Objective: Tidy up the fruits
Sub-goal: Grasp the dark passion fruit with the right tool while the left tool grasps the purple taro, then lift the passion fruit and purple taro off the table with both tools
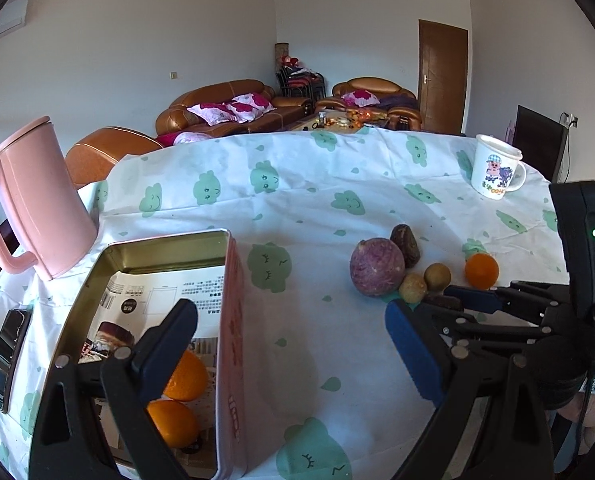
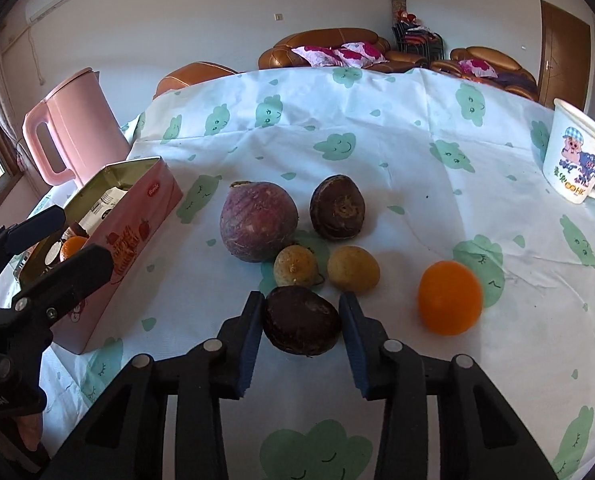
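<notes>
Left wrist view: the left tongs (image 1: 293, 344) are spread wide with nothing between them, one blue ribbed pad over the rectangular metal tin (image 1: 233, 320), the other over bare cloth. The tin has a dull gold inside and a pale pink outer wall; printed paper lines its floor, and two smooth oranges (image 1: 179, 396) lie in it, partly hidden by the near finger. Its near end is cut off by the frame. A matte pink kettle (image 1: 37, 200) stands just behind it, and a dark phone (image 1: 7, 356) lies flat to its left. On the thin, creased tablecloth (image 1: 317, 184) printed with green clouds, the round purple fruit (image 1: 376, 266) sits among smaller ones, some screened by the right tongs (image 1: 437, 300).

Right wrist view: the right tongs' pads press both sides of a dark brown, wrinkled fruit (image 2: 301, 320) resting on the table. Just beyond lie two small, rough yellow fruits (image 2: 325, 268), a second dark fruit (image 2: 337, 207), and, well apart to the right, a loose orange (image 2: 449, 298). A white enamel mug (image 2: 573, 156) with a cartoon print stands at the far right, its handle cut off.
</notes>
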